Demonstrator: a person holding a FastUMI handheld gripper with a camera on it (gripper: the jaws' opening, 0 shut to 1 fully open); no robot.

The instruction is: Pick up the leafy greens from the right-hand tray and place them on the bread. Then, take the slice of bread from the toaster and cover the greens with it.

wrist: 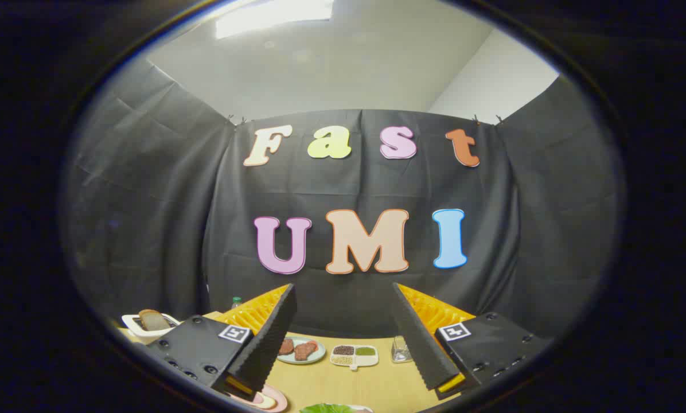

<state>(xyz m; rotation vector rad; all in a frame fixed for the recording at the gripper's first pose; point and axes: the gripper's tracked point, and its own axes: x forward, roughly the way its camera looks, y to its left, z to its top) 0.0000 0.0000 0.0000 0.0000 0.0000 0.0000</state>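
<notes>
The leafy greens (327,408) lie on the table (354,384) between the 2 fingers of the gripper (343,385), which stand wide apart, holding nothing. A bread slice (152,319) stands in the toaster (139,328) beyond the left finger.

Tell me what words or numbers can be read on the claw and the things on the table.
Claw, open and holding nothing: no words, only a square patterned marker on each side.
Toaster, divided dish, glass: no text shows.
Bottle behind the claw: too small to tell.
</notes>
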